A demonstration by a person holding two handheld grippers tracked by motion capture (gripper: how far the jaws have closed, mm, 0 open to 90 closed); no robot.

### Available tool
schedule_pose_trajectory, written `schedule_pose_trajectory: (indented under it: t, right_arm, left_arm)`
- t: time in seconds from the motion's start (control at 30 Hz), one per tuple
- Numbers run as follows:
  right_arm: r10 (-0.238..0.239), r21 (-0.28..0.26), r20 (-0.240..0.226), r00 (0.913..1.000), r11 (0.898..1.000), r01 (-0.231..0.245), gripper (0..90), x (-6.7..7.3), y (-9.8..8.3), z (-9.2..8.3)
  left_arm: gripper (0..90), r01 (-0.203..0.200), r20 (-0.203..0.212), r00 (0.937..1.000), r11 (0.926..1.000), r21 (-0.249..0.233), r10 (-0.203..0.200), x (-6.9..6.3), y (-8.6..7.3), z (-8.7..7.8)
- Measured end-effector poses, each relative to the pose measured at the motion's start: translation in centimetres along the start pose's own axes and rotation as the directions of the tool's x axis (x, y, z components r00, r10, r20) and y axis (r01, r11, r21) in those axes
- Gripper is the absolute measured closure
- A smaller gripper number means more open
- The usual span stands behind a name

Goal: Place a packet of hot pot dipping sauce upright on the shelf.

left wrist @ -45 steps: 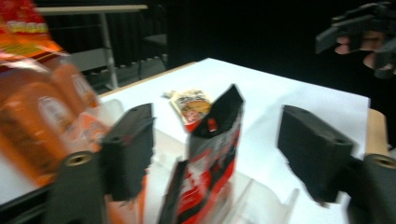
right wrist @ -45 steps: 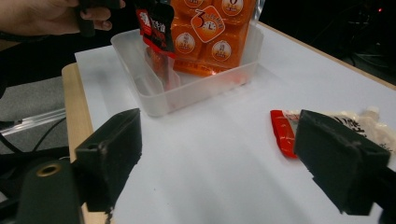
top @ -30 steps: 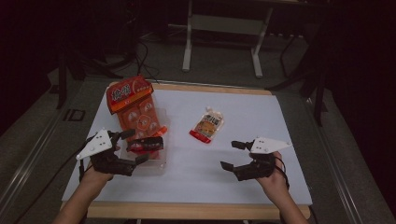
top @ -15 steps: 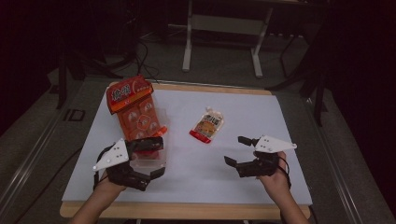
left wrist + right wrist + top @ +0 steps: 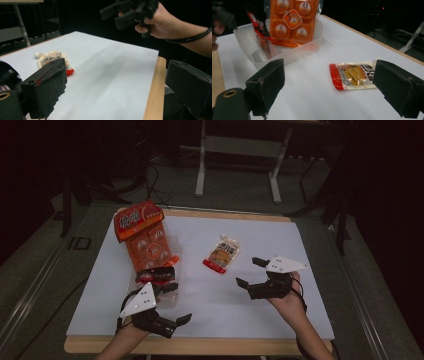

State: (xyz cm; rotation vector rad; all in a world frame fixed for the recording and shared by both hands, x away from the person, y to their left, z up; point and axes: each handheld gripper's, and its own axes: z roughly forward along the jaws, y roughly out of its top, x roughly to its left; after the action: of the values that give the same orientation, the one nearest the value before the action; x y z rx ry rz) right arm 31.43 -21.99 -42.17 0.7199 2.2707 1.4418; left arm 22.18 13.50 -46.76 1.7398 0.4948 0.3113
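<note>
On the white worktop the right tongs hover with jaws spread wide and nothing between them, having just been opening; they point toward the small snack pouch, which lies flat near the middle of the worktop, just beyond the jaw tips and apart from them. In the right gripper view the pouch shows a red end and a clear window, resting between the lines of the two jaws but farther out. The left tongs sit near the front wooden edge, jaws wide and empty, close beside the clear plastic tray. That tray holds a large orange packet leaning upright and a dark red wrapper at its near end.
</note>
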Motion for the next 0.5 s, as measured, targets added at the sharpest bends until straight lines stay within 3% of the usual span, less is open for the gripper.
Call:
schedule_pose_trajectory:
  t: [0.33, 0.5]
  right_arm:
    - [0.009, 0.019, 0.018, 0.9998, 1.000, -0.010, 14.7, -1.5, 0.1, 1.9]
    - [0.045, 0.022, 0.031, 0.9985, 0.999, -0.046, 15.1, -2.8, 0.0, 2.8]
  left_arm:
    - [4.5, -0.012, 0.017, 0.9998, 0.9999, 0.004, 0.012, -0.4, -2.0, 1.0]
    - [4.4, -0.012, 0.030, 0.9995, 0.9996, 0.025, 0.011, -0.7, -2.7, 1.3]
